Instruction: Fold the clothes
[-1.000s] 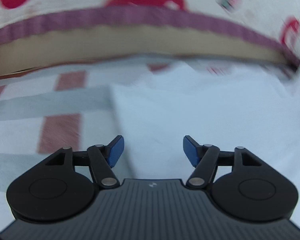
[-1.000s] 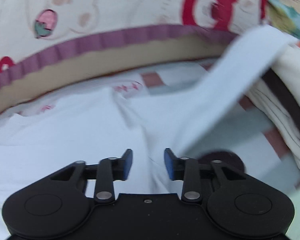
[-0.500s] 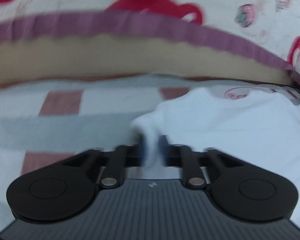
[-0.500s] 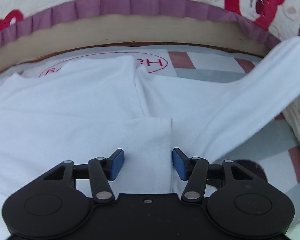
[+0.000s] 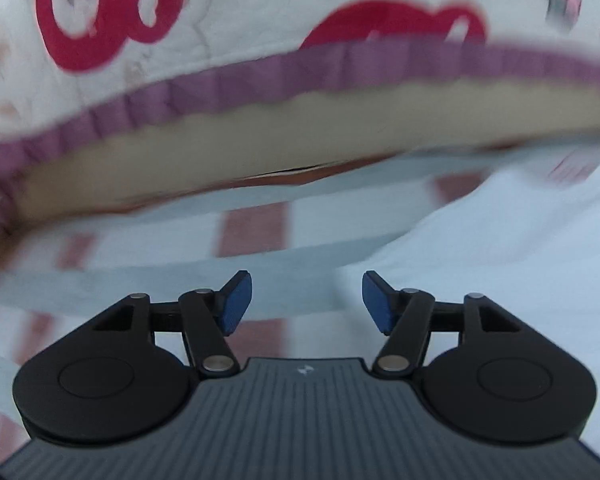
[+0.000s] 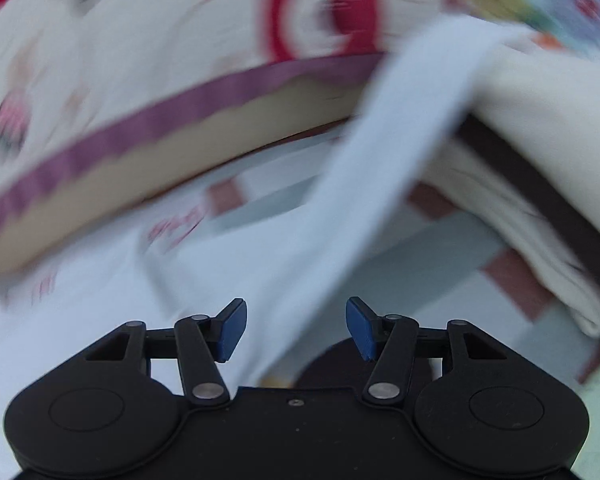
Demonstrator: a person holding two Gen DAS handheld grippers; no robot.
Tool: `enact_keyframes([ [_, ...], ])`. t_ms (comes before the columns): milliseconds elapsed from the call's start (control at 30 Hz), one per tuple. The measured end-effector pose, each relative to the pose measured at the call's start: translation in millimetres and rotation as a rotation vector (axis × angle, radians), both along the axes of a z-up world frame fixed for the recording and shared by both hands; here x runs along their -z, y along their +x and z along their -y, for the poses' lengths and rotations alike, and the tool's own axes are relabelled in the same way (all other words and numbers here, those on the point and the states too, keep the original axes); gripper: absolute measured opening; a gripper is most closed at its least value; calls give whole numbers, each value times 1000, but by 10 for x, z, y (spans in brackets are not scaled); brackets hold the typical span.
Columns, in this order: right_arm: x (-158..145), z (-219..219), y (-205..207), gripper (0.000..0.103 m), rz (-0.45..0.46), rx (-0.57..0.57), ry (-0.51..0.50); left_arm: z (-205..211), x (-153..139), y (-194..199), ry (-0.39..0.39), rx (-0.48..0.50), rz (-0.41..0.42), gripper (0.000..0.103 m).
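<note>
A white garment (image 5: 512,240) lies on a checked cloth (image 5: 256,232); in the left wrist view it fills the right side. My left gripper (image 5: 306,302) hovers over the checked cloth just left of the garment's edge, its jaws opening with nothing between them. In the right wrist view the same white garment (image 6: 100,304) spreads to the left, and one long sleeve (image 6: 384,168) runs up to the right onto a folded pile. My right gripper (image 6: 296,328) stands open above the base of that sleeve; the pads do not press on the fabric.
A bed edge with a purple frill (image 5: 300,76) and a cream quilt printed with red bears (image 5: 100,20) crosses the back of both views. A stack of folded cream cloth (image 6: 540,152) sits at the right. A dark round object (image 6: 332,368) lies under the right gripper.
The left gripper was shut on the garment's corner half a second ago; it has let go and moved left off the fabric. The right gripper has swung right, toward the sleeve.
</note>
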State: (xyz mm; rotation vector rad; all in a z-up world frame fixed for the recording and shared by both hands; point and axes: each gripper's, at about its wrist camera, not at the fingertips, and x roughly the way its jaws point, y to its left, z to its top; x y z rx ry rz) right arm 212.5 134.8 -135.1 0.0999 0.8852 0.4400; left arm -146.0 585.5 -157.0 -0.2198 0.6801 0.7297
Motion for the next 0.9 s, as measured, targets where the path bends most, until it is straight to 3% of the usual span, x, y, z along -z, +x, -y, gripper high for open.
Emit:
enact_keyframes([
  [67, -77, 268, 212, 60, -86, 26, 94, 129, -90, 54, -122, 91, 91, 59],
  [167, -268, 577, 419, 61, -63, 88, 186, 438, -113, 255, -295, 249, 193, 56],
  [300, -407, 736, 729, 61, -41, 113, 218, 961, 79, 623, -428, 387, 177, 48],
  [467, -438, 765, 1053, 62, 43, 189, 224, 1261, 255, 643, -383, 409, 49, 48],
  [533, -407, 716, 1201, 61, 13, 133, 270, 1306, 273, 591, -362, 404, 15, 48],
  [600, -414, 614, 1292, 61, 20, 97, 249, 1342, 276, 555, -336, 398, -13, 48],
  [633, -439, 559, 1319, 52, 40, 87, 225, 1360, 277, 537, -323, 395, -26, 48],
  [667, -492, 520, 1332, 16, 76, 81, 209, 1378, 286, 518, -311, 391, -39, 48],
  [700, -559, 504, 1337, 7, 125, 77, 207, 1396, 301, 498, -300, 386, -49, 48],
  [800, -747, 540, 1307, 4, 267, 103, 210, 1458, 307, 519, -260, 374, -98, 48],
  [900, -719, 753, 1285, 4, 283, 177, 186, 1506, 304, 554, -229, 360, -143, 49],
])
